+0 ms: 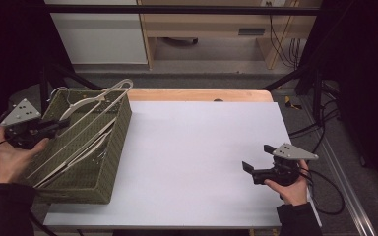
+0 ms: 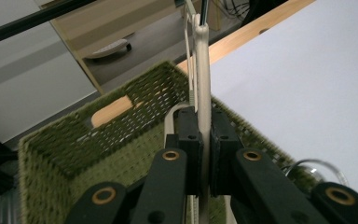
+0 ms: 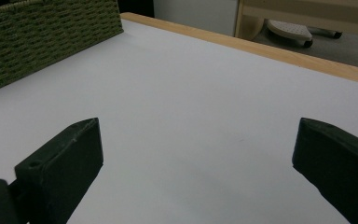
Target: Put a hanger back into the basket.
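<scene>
Leftward, left gripper (image 1: 54, 126) jaws pinching hanger (image 2: 203, 74) over basket (image 1: 113, 162), right gripper (image 1: 258, 157) jaws spread.

A wooden table (image 1: 197, 94) carries a white sheet (image 1: 197, 157) over most of its top. A green woven basket (image 1: 106, 162) stands on the sheet's left edge, well beyond the right gripper's fingers (image 3: 60, 158).

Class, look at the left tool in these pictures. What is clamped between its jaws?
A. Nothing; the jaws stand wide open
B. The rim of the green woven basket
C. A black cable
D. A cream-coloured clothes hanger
D: in the left gripper view the left tool has its jaws pressed shut on the cream hanger, which rises out of the green woven basket.
</scene>
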Action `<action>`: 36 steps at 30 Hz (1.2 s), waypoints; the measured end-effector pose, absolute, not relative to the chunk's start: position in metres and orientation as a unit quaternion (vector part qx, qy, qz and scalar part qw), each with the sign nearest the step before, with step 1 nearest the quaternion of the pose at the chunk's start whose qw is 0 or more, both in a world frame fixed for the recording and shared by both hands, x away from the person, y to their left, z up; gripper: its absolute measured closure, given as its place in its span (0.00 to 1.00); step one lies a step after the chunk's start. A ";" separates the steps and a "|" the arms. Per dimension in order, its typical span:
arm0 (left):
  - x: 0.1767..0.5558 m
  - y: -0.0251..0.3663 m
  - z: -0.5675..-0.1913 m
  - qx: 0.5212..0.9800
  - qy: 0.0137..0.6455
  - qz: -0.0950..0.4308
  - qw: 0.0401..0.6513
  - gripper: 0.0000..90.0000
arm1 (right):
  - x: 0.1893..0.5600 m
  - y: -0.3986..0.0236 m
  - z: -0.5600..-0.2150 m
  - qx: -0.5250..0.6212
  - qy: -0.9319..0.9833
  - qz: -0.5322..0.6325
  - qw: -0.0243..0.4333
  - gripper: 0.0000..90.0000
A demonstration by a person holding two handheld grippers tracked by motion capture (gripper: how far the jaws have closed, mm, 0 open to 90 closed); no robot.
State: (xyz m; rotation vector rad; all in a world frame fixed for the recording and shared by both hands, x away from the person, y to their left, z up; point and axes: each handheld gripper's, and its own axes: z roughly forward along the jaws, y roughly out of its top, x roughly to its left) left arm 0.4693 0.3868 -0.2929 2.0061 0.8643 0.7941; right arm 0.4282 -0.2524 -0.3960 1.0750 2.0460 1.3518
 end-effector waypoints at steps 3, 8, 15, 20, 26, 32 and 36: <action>0.471 0.396 -0.299 0.792 0.345 0.321 0.388 0.95 | 0.428 -0.252 -0.397 0.392 0.745 0.489 0.229 0.03; 0.475 0.407 -0.315 0.795 0.370 0.316 0.362 0.95 | 0.428 -0.253 -0.396 0.391 0.745 0.490 0.228 0.03; 0.480 0.405 -0.336 0.806 0.374 0.314 0.335 0.95 | 0.428 -0.253 -0.397 0.392 0.745 0.488 0.228 0.03; 0.484 0.400 -0.358 0.809 0.380 0.313 0.321 0.95 | 0.428 -0.253 -0.397 0.389 0.746 0.490 0.229 0.03; 0.486 0.399 -0.379 0.816 0.387 0.298 0.310 0.94 | 0.428 -0.253 -0.397 0.391 0.745 0.489 0.230 0.03; 0.487 0.400 -0.389 0.824 0.404 0.243 0.313 0.87 | 0.428 -0.252 -0.398 0.391 0.745 0.489 0.228 0.03; 0.486 0.399 -0.390 0.824 0.404 0.234 0.321 0.80 | 0.428 -0.251 -0.398 0.391 0.746 0.489 0.229 0.03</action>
